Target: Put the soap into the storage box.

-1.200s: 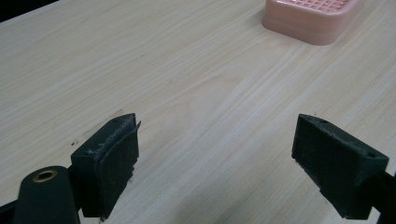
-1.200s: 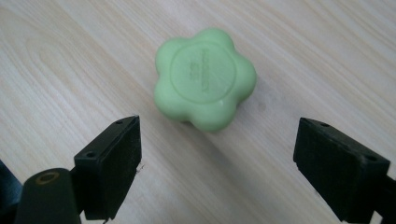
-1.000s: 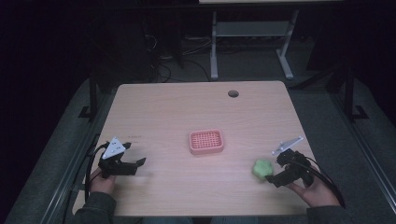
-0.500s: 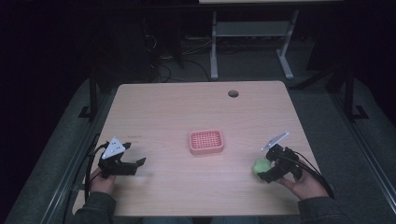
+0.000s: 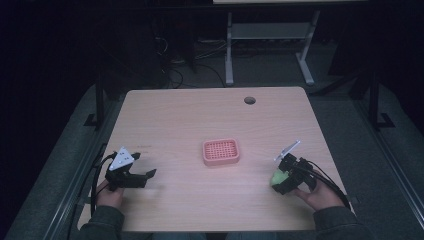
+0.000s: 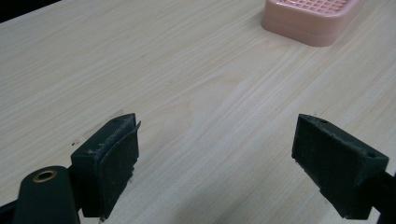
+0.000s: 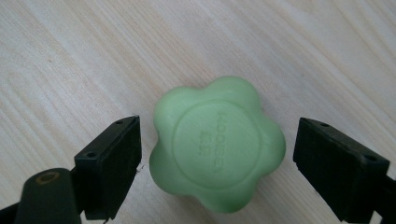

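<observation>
Your right gripper [image 5: 281, 179] has slid in from the right edge of the table and come down over the green soap [image 5: 278, 177]. A second ago it sat just to the right of the soap, tipped away; half a second ago it was already leaning in; now the soap sits between the two parted jaws. In the right gripper view the flower-shaped soap [image 7: 217, 144] lies flat on the wood with a black jaw on either side, a small gap on each. Your right hand [image 5: 316, 192] has shifted left with it, and the grey plate [image 5: 288, 150] on top has swung toward the pink dish [image 5: 221, 152].
</observation>
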Available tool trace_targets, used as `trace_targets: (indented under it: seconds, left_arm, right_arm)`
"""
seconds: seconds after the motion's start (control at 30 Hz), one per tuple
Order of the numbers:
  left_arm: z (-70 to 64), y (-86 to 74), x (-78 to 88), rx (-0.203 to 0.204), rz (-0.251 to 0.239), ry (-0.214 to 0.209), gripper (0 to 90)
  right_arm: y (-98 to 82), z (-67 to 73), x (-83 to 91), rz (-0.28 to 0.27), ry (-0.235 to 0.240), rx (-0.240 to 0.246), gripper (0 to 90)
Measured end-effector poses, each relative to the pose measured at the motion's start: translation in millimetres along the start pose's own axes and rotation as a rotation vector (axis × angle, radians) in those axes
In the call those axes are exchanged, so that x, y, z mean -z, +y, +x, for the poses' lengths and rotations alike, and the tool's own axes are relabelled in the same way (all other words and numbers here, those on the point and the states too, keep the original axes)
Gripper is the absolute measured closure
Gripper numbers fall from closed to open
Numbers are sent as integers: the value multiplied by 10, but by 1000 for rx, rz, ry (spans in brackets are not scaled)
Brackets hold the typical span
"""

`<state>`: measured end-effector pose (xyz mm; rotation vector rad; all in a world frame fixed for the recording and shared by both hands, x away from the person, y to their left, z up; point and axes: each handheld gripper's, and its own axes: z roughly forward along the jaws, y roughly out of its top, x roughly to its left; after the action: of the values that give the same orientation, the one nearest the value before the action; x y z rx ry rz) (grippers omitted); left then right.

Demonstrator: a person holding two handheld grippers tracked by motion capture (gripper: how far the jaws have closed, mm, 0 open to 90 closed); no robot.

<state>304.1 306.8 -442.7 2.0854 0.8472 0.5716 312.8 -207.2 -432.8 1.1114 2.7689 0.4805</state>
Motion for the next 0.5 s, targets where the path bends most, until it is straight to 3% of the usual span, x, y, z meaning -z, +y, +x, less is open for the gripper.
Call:
trace_targets:
  seconds: [0.5]
  left_arm:
    - [-2,1,5,-1,1,1,144]
  right_arm:
    - [37,1,-82,41,-10,1,173]
